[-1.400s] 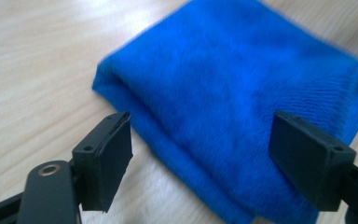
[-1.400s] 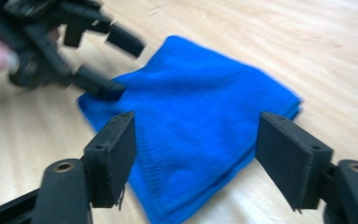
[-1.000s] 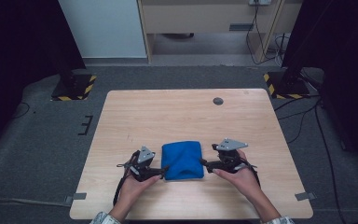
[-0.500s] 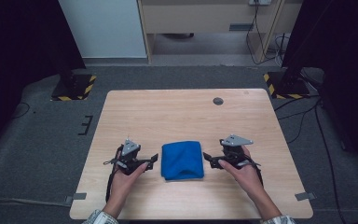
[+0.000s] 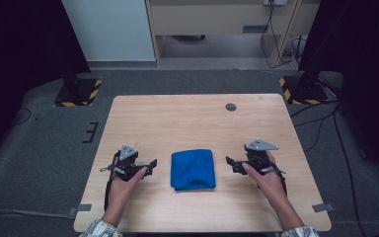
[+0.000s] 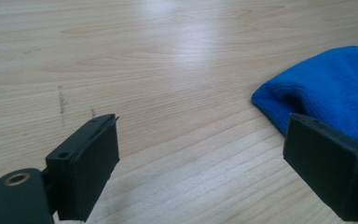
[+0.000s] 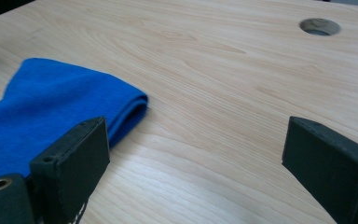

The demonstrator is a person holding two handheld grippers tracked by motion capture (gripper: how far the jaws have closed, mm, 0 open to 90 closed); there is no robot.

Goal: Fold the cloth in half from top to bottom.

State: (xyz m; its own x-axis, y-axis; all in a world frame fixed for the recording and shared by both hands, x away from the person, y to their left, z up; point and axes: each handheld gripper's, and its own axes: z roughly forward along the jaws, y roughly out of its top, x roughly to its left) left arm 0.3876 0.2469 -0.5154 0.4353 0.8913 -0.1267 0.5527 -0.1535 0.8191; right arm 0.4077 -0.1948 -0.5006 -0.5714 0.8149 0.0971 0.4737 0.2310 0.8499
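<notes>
Blue cloth point(image 5: 193, 169), folded into a compact pad, lies flat on the table point(image 5: 187, 118) near the front edge, roughly midway between the two hands. Its folded edges look rounded and thick; a shallow dip runs along the near edge in the high view.

Left hand-held gripper point(image 5: 150, 164) sits to the left of the cloth, near it but apart, with bare wood showing between its tips and the cloth edge. Its jaws have just been opening and now stand wide apart, with nothing between them. In the left gripper view, the cloth point(image 6: 331, 88) shows behind and beside the right-hand jaw; only table surface lies in the gap.

Right hand-held gripper point(image 5: 231, 163) sits to the right of the cloth, likewise near and apart. Its jaws have also just been opening and stand wide, holding nothing. In the right gripper view, the cloth point(image 7: 51, 112) lies behind the left-hand jaw, its folded corner pointing toward the middle of the table; the gap between the jaws shows plain wood.

Round cable hole point(image 5: 231, 106) is set in the table toward the far right, well apart from the cloth. Both grippers are tilted inward toward the cloth, each carried by a hand entering from the bottom of the high view.
</notes>
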